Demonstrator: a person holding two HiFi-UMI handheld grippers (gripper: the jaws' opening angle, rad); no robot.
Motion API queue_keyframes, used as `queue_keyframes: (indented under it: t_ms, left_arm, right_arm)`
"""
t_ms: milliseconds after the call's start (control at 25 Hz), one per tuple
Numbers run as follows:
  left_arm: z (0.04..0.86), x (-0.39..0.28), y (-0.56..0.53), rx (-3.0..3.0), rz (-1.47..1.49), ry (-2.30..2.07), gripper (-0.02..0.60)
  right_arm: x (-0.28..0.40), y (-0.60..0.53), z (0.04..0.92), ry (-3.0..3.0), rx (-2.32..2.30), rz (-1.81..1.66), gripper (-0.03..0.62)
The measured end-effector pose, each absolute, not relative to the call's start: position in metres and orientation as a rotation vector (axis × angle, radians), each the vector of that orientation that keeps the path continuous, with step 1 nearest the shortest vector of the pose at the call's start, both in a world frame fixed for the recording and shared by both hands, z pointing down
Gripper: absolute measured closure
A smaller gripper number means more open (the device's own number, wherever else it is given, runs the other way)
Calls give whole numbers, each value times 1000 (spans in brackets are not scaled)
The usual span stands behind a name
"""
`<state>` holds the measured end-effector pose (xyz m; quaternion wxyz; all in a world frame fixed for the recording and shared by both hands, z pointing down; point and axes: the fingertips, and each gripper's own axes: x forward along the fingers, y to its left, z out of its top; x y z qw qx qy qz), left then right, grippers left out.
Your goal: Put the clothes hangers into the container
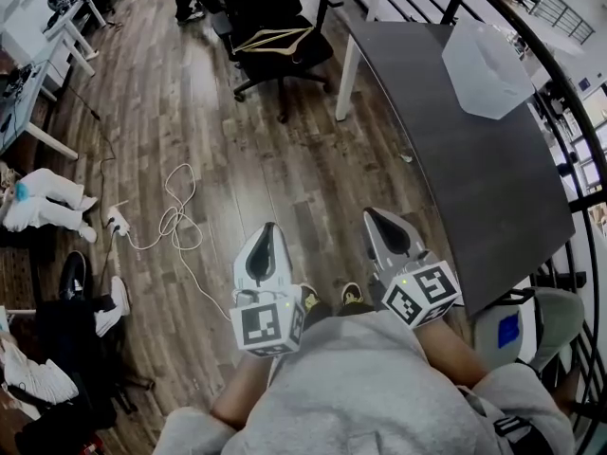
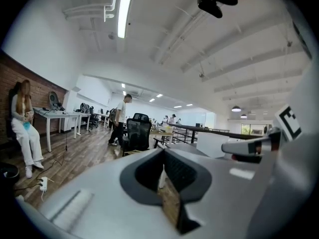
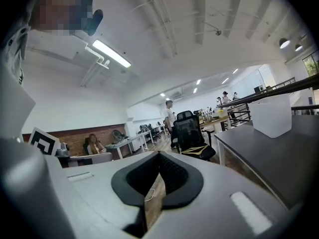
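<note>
- the left gripper and the right gripper are held low and close to the body, above the wooden floor; the jaws of each are seen pressed together with nothing between them.
- the pale wooden clothes hangers are found lying flat on the seat of the black wheeled office chair, well ahead of both grippers and untouched.
- the translucent white plastic container is seen standing on the dark grey counter, to the right of the chair and apart from it.
- the task is judged not yet started: no hanger has been lifted or placed.
- the hangers are expected to be light, stiff and smooth, so slipping or swinging in a narrow grip is likely; if stacked, they may catch on one another.
- a hold on the straight lower bar or on a shoulder arm near the neck is judged steadier than one on the hook.
</note>
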<state>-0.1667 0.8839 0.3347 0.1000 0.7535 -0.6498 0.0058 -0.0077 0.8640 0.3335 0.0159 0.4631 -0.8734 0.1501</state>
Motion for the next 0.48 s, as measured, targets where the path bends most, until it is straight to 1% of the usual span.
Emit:
queue_keyframes:
  t_ms: [240,480]
  left_arm:
    - [334,-180,884,2230,3,-1902,571]
    - [364,-181,848,2268,33,-1883,571]
  right_arm:
    - [-22,863,328,-2701,1449,443,595]
    - [-35,825,360,-2708,1442,433,595]
